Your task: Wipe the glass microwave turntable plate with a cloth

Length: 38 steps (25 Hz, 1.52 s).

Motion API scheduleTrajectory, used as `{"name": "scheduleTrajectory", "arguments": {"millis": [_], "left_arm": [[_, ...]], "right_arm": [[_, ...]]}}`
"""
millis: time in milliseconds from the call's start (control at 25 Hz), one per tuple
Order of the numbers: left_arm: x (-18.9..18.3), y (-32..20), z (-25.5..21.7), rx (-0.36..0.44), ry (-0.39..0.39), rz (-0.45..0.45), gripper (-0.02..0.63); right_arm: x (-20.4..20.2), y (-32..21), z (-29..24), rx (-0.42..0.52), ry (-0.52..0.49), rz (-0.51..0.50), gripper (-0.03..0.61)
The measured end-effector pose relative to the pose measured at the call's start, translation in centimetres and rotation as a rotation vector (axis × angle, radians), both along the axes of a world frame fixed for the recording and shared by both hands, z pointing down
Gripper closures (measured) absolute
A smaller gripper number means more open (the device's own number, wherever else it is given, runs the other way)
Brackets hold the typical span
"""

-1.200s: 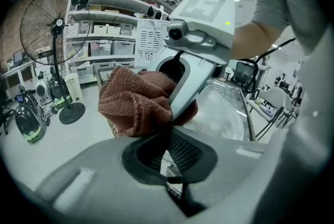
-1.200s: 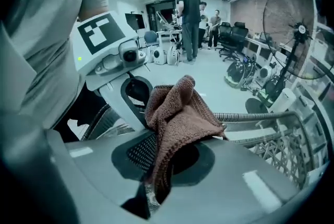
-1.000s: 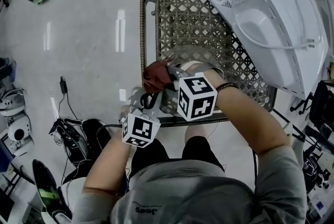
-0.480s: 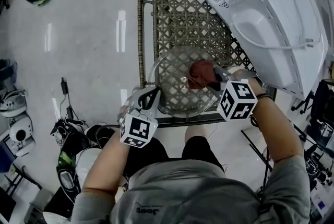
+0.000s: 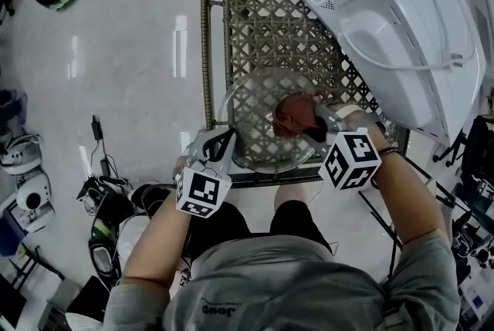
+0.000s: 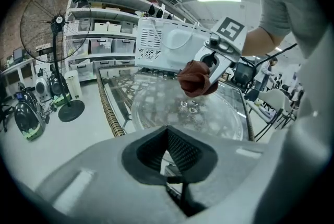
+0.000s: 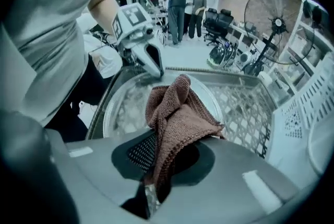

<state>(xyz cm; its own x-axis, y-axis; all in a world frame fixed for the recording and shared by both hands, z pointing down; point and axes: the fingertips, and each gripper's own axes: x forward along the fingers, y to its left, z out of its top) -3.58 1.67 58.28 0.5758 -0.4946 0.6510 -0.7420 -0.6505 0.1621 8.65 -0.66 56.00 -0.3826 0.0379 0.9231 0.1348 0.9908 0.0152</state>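
Our right gripper (image 5: 313,123) is clenched on the bunched brown cloth (image 5: 293,113), which presses on the glass turntable plate (image 5: 248,117) a little right of its centre. The plate lies flat on the wicker table (image 5: 207,28), just beside the white microwave (image 5: 401,28). Our left gripper (image 5: 219,144) sits at the plate's near-left rim, its jaws closed on the edge as far as we can judge, pinning the plate.

To wipe well, we think the cloth should sweep in overlapping arcs from the hub out to the rim. Light, even downward pressure should stop the glass sliding or tipping on the lattice. We want the wad low, so that cloth and not the jaw tips meets the glass, and a firm grip at the left. The cloth must also reach the left half and the rim.
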Motion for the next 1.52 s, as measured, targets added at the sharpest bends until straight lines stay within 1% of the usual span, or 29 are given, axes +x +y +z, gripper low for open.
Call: {"name": "scheduleTrajectory", "arguments": {"millis": [80, 120, 280, 400, 560, 720, 880, 1000, 1240, 1320, 1400, 1520], "left_arm": [[-0.1, 0.0, 0.0, 0.001, 0.000, 0.001, 0.612], [-0.1, 0.0, 0.0, 0.001, 0.001, 0.001, 0.612], [0.0, 0.0, -0.1, 0.001, 0.007, 0.001, 0.612], [-0.1, 0.0, 0.0, 0.006, 0.006, 0.003, 0.612], [-0.1, -0.1, -0.1, 0.009, 0.001, 0.004, 0.614], [0.0, 0.0, -0.1, 0.002, 0.005, 0.005, 0.614], [-0.1, 0.0, 0.0, 0.001, 0.003, 0.004, 0.614], [-0.1, 0.1, 0.0, -0.001, 0.002, 0.004, 0.614], [-0.1, 0.0, 0.0, 0.000, 0.005, 0.002, 0.614], [0.0, 0.0, 0.0, -0.001, 0.005, 0.002, 0.614], [0.0, 0.0, 0.0, 0.000, 0.005, 0.003, 0.614], [-0.1, -0.1, -0.1, 0.001, 0.004, 0.003, 0.614]], "right_arm": [[-3.7, 1.6, -0.4, -0.024, -0.089, -0.024, 0.515], [-5.4, 2.4, -0.4, -0.033, -0.116, -0.043, 0.515], [-9.8, 4.2, 0.8, -0.037, -0.161, -0.099, 0.515], [-11.3, 4.5, 1.6, -0.025, -0.161, -0.122, 0.515], [-11.5, 4.5, 1.9, -0.025, -0.148, -0.122, 0.515], [-10.2, 4.2, 1.9, -0.037, -0.141, -0.095, 0.515], [-7.4, 3.5, 1.8, -0.033, -0.104, -0.065, 0.515], [-4.2, 3.0, 1.8, -0.026, -0.057, -0.041, 0.515], [3.2, 1.8, 1.5, -0.006, 0.078, 0.011, 0.515], [5.0, 1.5, 1.4, 0.000, 0.110, 0.028, 0.515], [5.9, 1.3, 1.1, 0.006, 0.128, 0.037, 0.515], [5.9, 1.2, 1.1, 0.019, 0.144, 0.023, 0.515]]}}
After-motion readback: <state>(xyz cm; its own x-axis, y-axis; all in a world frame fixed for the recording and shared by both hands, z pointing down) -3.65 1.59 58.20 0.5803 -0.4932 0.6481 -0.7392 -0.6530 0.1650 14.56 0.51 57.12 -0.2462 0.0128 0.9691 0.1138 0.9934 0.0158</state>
